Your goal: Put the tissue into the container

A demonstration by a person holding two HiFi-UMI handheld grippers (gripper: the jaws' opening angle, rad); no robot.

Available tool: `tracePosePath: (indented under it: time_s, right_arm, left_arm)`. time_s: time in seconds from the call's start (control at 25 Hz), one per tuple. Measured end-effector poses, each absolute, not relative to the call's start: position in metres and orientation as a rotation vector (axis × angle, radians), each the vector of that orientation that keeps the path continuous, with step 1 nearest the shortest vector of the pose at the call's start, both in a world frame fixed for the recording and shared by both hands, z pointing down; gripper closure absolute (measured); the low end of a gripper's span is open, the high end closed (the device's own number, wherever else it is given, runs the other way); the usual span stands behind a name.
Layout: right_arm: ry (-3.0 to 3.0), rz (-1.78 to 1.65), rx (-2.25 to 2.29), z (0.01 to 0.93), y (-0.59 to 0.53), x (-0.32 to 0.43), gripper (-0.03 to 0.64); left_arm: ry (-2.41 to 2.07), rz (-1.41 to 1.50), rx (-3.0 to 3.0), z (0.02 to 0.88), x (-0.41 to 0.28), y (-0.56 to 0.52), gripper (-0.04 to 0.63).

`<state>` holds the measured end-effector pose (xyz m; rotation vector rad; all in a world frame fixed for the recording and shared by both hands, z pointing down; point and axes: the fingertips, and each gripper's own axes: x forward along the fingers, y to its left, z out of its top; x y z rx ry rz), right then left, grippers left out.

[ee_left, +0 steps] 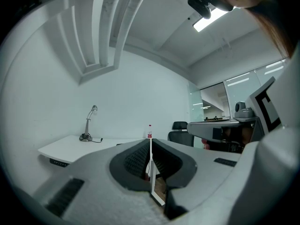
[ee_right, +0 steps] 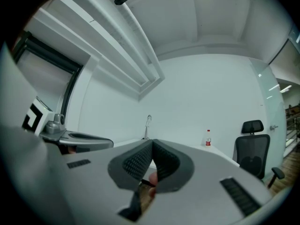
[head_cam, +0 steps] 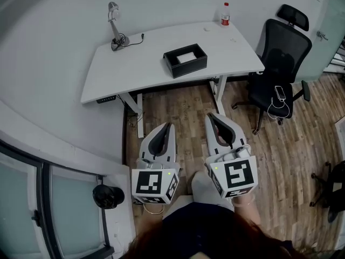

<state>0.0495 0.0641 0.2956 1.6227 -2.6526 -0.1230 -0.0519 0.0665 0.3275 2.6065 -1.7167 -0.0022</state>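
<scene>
Container contents indistinct, far off

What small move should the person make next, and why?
Probably step toward the desk: the left gripper and right gripper are shut, empty and well short of it, and the black container sits on its top.

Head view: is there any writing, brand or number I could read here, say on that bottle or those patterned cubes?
No text is readable in any view.
Red label on the bottle: too small to read.
The marker cubes: black-and-white square patterns only, no letters or digits.
</scene>
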Motion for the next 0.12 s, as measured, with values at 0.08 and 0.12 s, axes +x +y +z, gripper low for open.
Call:
tracePosePath:
  time_s: [0.08,0.12]
  right_arm:
    - [-2.658,-0.113,1.621,0.2969,0.0616,0.0492,0.597]
    - [-2.661,-0.107,1.62,0.2976,0.0602,0.0494,0.597]
  left_arm:
    - [-1.714,-0.001,2.605,0.3288,-0.0518,0.0632,0.561]
    - [-1.712,0.0,2.605,0.3294,-0.0516,0.0614,0.561]
